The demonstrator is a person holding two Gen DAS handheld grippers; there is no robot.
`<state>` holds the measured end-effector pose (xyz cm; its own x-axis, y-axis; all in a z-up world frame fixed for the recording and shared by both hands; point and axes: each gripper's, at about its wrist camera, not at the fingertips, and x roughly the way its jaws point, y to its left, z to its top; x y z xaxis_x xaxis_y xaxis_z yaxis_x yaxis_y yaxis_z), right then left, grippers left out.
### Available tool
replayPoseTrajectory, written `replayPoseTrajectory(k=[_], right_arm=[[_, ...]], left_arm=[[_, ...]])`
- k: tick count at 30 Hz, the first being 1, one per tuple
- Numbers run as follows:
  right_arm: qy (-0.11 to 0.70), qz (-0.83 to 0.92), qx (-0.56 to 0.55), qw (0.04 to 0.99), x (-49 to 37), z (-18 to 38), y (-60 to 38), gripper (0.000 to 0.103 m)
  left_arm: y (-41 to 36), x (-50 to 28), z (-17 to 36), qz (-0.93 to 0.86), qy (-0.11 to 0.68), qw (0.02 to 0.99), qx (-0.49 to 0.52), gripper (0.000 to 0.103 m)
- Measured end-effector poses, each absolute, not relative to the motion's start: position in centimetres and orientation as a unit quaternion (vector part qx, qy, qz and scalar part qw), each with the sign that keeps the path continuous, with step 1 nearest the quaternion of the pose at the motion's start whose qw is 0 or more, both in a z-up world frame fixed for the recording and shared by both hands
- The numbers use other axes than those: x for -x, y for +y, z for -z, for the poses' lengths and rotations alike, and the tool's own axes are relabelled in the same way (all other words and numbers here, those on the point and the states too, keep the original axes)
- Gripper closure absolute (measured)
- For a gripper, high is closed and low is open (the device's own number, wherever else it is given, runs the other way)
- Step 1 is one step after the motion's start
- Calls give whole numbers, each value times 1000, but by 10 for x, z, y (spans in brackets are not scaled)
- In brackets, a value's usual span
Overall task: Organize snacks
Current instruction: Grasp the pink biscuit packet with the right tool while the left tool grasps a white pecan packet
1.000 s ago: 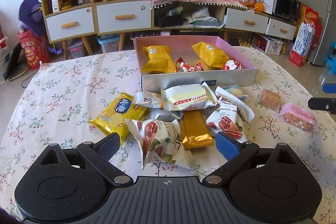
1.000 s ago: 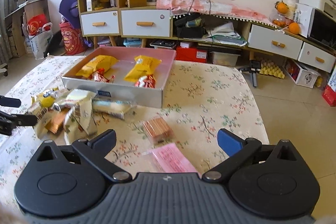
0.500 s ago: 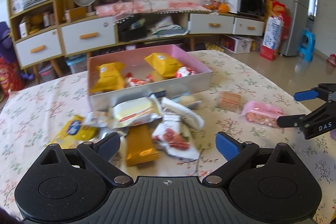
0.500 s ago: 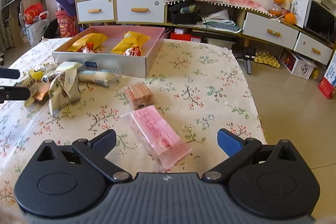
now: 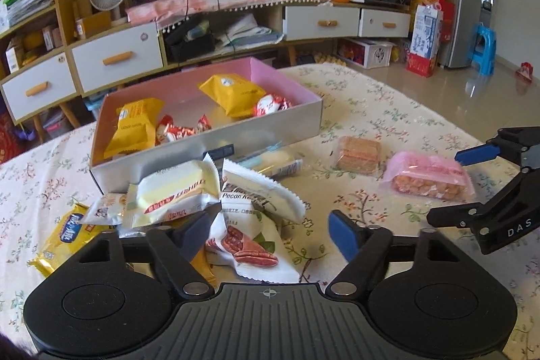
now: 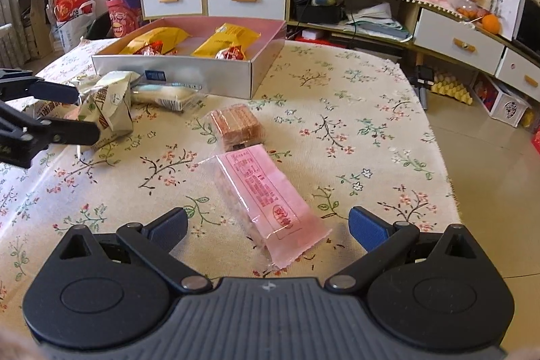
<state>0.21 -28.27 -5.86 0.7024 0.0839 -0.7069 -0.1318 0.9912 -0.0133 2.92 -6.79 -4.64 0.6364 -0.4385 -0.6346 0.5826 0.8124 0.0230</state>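
The left gripper [image 5: 270, 225] sits low in the frame, and its jaws have just been closing around the pecan snack bag [image 5: 251, 240]; the pads do not press it yet. The bag looks light, soft and crinkly, so it would likely slip; its puffy middle seems the best place to hold. It is white with red nuts, in the pile below the box [image 5: 209, 140].

The right gripper [image 6: 268, 225] is wide open at the bottom, with the pink packet [image 6: 266, 201] lying between its fingers, untouched. It is long, thin and shiny, and probably crushes easily. Both lie on the flowery surface [image 6: 354, 110].
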Motion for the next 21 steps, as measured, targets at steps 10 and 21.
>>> replayPoseTrajectory(k=[10,21], right_arm=[[380,-63,21,923,-14,63,-283,7],[378,-80,20,922,-17,57,-274,34]], left_arm=[[-71,-41,59,273,331,894,-132,36],[-72,-50,64,258,346,893,-126,47]])
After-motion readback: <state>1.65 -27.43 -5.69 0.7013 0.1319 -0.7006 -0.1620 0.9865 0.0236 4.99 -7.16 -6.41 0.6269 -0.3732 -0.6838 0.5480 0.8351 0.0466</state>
